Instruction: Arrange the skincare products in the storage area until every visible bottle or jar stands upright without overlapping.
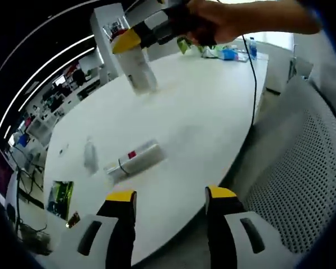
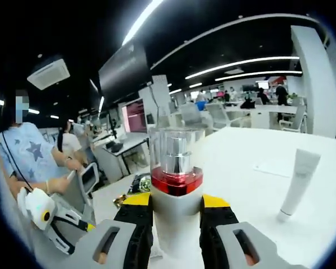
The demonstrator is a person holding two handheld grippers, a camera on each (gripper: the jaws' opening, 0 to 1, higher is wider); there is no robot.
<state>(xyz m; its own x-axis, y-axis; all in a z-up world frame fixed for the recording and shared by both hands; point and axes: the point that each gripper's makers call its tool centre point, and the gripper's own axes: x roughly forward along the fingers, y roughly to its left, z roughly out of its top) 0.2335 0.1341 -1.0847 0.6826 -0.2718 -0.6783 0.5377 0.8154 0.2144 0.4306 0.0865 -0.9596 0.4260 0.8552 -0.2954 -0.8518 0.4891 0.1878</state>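
1. A white bottle (image 2: 176, 216) with a red collar and a clear cap stands upright between the right gripper (image 2: 176, 208) fingers, which are clamped on its body just below the collar; the bottle's base is on the white counter (image 2: 252, 196).
2. In the left gripper view the same bottle (image 1: 140, 70) stands at the far part of the counter (image 1: 201, 112), held by the right gripper (image 1: 135, 39) with a person's hand (image 1: 224, 19) on it.
3. A white tube (image 2: 298, 180) stands upright on its cap, to the right of the held bottle and well apart from it.
4. A white pack (image 1: 135, 159) with a small red mark lies flat on the counter, ahead of the left gripper (image 1: 171, 197); its fingers stand apart with nothing between them. Just beside the pack is a small clear bottle (image 1: 90, 156).
5. No writing on any product can be read.
6. A black cable (image 1: 253, 73) runs across the far edge of the counter.
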